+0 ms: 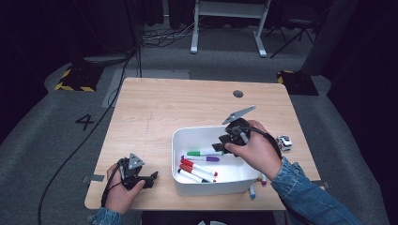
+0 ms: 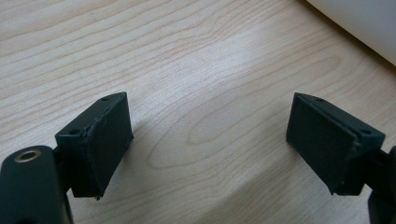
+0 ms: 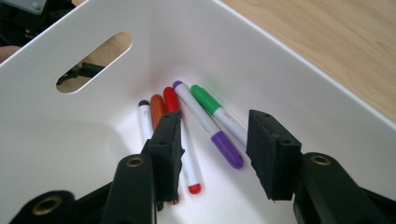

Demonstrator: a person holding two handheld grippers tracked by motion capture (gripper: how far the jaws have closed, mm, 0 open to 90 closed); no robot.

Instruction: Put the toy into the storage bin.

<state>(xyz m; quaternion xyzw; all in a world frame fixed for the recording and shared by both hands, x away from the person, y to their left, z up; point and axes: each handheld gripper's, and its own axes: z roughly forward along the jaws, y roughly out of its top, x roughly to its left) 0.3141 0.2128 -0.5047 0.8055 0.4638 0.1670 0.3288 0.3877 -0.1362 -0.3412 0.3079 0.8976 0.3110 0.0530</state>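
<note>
Right gripper [image 3: 212,154] above white bin [image 1: 182,140], jaws apart, nothing between. Five markers [image 3: 205,123] in bin already; a few more markers [image 1: 252,191] on table [image 1: 155,108] beside bin, yet to collect. Left gripper [image 2: 208,140] wide, idle.

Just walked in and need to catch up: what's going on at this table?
A person is sorting markers into a white bin on the wooden table. The right hand-held gripper hangs over the bin with its jaws open and nothing between them; below it lie the green marker, the purple marker and a few red and orange ones. More markers wait on the table beside the bin. The left hand-held gripper rests open near the table's front edge.
</note>
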